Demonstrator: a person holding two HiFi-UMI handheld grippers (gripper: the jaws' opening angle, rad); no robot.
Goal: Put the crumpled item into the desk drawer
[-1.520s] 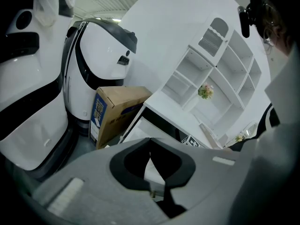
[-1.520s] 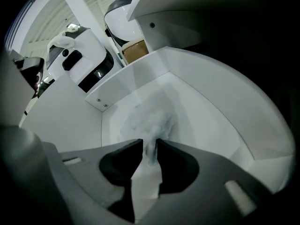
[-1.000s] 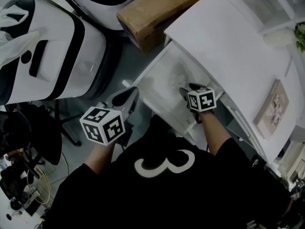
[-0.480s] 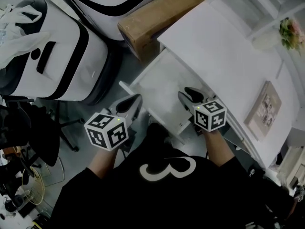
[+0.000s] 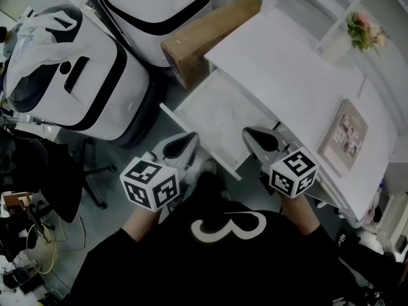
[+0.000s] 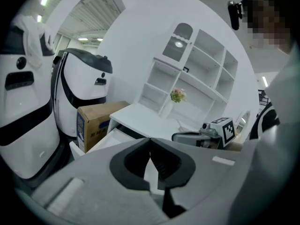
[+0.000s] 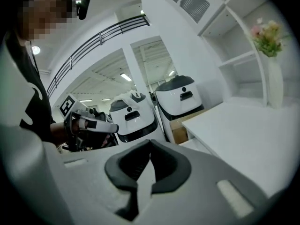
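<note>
The white desk drawer (image 5: 191,107) stands pulled open below the desk top (image 5: 287,69). A faint pale crumpled shape (image 5: 223,116) lies on the drawer floor; I cannot make out its outline. My left gripper (image 5: 186,143) hovers by the drawer's front edge. In the left gripper view its jaws (image 6: 150,142) are shut with nothing in them. My right gripper (image 5: 254,136) is held above the drawer's near right corner. Its jaws (image 7: 150,143) have just been closing and now meet, holding nothing. Each gripper appears in the other's view, the right gripper (image 6: 187,137) and the left gripper (image 7: 96,125).
A cardboard box (image 5: 207,34) stands on the floor beside the drawer. Two large white-and-black machines (image 5: 76,88) (image 5: 156,5) fill the left. A framed picture (image 5: 344,136) lies on the desk, flowers (image 5: 362,29) stand by the shelves. A black chair (image 5: 38,171) is at the left.
The right gripper has lifted out of the drawer and drawn back toward the person. The left gripper has risen and moved right, nearer the drawer front.
</note>
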